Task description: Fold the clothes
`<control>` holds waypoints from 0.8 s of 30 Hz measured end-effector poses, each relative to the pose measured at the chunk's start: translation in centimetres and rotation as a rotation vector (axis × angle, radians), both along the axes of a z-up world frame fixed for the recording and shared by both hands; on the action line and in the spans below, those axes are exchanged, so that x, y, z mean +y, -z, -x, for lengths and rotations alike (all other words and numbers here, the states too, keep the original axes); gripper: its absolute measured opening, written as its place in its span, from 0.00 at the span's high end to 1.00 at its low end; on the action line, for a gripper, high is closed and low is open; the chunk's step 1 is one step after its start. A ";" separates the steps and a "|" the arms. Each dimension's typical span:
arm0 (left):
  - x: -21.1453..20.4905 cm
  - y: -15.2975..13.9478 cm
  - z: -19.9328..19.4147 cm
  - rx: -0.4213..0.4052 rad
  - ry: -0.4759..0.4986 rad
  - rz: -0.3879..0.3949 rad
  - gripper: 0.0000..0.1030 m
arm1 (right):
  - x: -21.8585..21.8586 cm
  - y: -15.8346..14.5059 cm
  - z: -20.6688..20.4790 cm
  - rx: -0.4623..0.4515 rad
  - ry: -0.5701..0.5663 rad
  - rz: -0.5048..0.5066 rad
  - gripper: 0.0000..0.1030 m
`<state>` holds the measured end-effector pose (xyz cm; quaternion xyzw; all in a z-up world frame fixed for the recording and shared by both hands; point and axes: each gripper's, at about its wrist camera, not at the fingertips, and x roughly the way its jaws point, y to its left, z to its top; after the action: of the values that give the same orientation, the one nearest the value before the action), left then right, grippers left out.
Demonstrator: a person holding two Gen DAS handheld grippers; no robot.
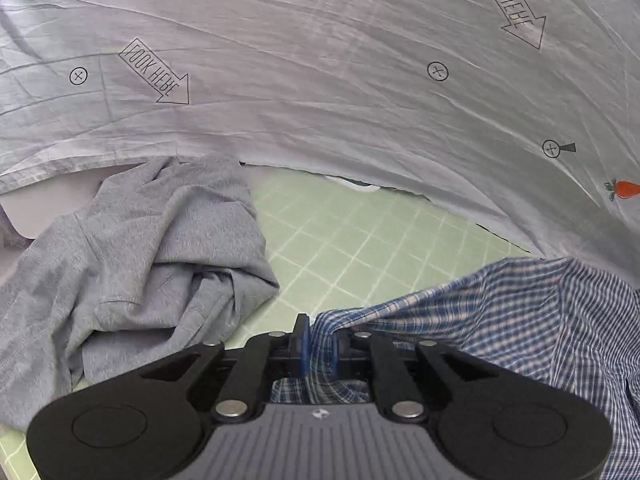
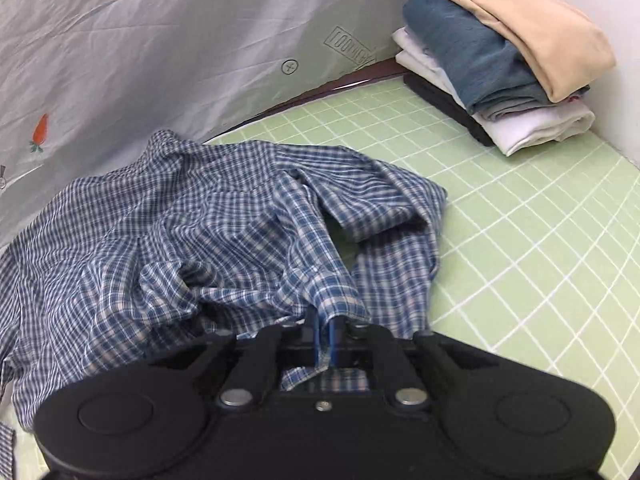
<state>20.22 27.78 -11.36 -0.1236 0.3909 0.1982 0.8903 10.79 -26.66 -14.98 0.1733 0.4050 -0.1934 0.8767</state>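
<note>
- Left gripper [image 1: 319,344]: clamped on a bunched edge of the plaid shirt [image 1: 500,320].
- Right gripper [image 2: 326,336]: clenched on another fold of the same shirt, crumpled mid-mat on the green gridded mat [image 2: 520,240].
- Grey garment [image 1: 140,264]: heaped at the mat's left edge.
- Folded stack [image 2: 500,60]: at the far right corner.

Plaid shirt [image 1: 520,320] runs off-frame; gray garment [image 1: 140,260] perhaps a sweatshirt.

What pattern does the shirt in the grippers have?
Blue and white checks on the shirt; the right wrist view shows it best.
</note>
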 end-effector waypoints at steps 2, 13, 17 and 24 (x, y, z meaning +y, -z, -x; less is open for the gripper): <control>-2.2 0.3 0.3 0.007 0.082 0.006 0.56 | -0.3 0.3 0.1 0.018 0.010 -0.026 0.93; -11.3 8.6 1.7 0.173 0.349 0.240 0.38 | 1.0 1.1 -0.5 0.081 -0.046 -0.171 0.40; -12.2 9.9 1.6 0.173 0.369 0.273 0.38 | 0.6 2.2 -0.8 0.112 -0.038 -0.254 0.34; -12.7 10.3 0.5 0.188 0.358 0.285 0.99 | -0.2 3.7 0.0 0.114 -0.018 -0.351 0.89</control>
<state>19.74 15.07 -21.65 -0.1577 0.5116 -0.0093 0.8446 10.74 -26.88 -18.72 0.3086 0.4831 -0.1216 0.8103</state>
